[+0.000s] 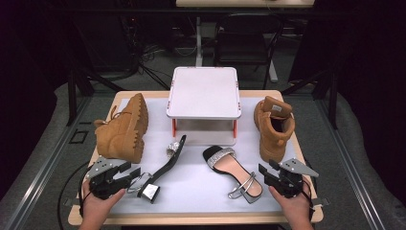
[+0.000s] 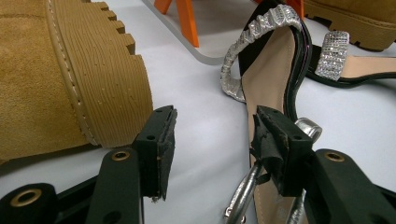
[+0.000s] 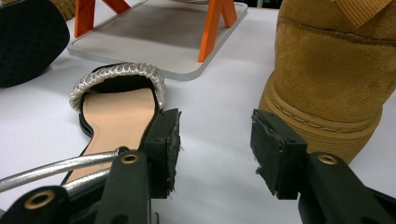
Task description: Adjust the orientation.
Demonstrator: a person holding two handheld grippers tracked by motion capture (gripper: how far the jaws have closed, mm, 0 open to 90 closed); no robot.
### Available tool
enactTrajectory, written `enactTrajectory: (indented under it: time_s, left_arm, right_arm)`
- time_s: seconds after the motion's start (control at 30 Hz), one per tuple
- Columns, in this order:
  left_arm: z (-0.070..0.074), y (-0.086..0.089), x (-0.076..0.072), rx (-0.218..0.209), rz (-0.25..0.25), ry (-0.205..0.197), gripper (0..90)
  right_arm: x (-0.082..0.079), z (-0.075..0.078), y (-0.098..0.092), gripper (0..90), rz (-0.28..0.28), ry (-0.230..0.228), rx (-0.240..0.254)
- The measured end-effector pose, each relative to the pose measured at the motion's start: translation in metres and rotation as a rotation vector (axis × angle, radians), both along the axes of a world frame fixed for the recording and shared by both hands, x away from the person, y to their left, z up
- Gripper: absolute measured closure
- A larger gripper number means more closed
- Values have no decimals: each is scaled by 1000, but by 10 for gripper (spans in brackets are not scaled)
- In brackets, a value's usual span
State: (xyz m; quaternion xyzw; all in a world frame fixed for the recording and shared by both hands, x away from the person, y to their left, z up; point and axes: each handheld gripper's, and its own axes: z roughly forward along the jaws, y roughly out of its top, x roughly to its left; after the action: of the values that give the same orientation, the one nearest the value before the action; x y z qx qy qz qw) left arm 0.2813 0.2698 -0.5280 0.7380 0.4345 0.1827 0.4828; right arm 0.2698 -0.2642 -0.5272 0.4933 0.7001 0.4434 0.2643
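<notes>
A tan boot [image 1: 122, 129] lies on its side at the left, its ridged sole [image 2: 102, 79] just beyond my left gripper [image 1: 129, 175]. That gripper [image 2: 212, 144] is open over bare mat. Its right jaw is next to the silver ankle strap of a black sandal [image 2: 266, 79] tipped on its side [image 1: 165, 167]. The second sandal [image 1: 232, 170] lies flat at centre right. My right gripper [image 1: 265, 173] is open with nothing between its fingers [image 3: 215, 149]. The flat sandal [image 3: 116, 109] is to its left and the upright tan boot [image 3: 327, 79] to its right.
A white two-shelf stand [image 1: 204, 91] on orange legs [image 3: 212, 28] sits at the back centre of the white mat. The table's wooden front edge [image 1: 191, 219] runs just under my hands. A dark chair [image 1: 246, 36] stands beyond the table.
</notes>
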Motion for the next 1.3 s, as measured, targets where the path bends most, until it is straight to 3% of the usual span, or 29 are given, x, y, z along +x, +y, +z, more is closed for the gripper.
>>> enactTrajectory:
  time_s: [0.77, 0.97, 1.3]
  left_arm:
    - [1, 2, -2, -4, -6, 8, 488]
    - [7, -1, -5, 11, -13, -6, 496]
    - [20, -7, -10, -6, -41, -16, 501]
  right_arm:
    - [1, 0, 1, 523, 2, 7, 1]
    - [0, 0, 1, 524, 1, -1, 4]
    - [0, 0, 1, 523, 2, 5, 0]
